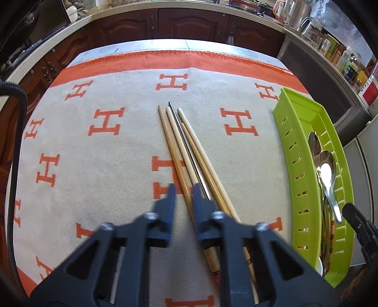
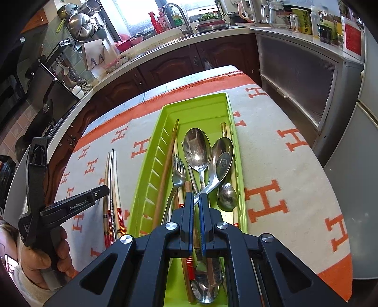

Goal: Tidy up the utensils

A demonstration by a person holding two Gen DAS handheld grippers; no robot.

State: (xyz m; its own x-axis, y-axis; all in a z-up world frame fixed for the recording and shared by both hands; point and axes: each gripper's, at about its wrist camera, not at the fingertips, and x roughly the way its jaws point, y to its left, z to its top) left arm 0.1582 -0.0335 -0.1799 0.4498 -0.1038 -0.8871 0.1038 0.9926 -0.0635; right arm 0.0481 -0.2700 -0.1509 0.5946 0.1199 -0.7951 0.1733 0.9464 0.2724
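Chopsticks (image 1: 182, 146) lying bundled on the H-patterned cloth (image 1: 94, 165), beside the green tray (image 1: 290, 141) holding spoons (image 2: 197, 146) and a fork (image 2: 178, 170). Left gripper (image 1: 184, 189) straddling one wooden stick, jaws nearly closed, pressing or not being impossible to tell. Right gripper (image 2: 196, 196) hovering over the tray's utensils, jaws pinched together.

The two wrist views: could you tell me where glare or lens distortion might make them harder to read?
Left wrist view: a bright glare spot on the spoon in the green tray; counter edges bow from fisheye. Right wrist view: the window is blown out, the spoons mirror the room, and the frame's corners are dark.
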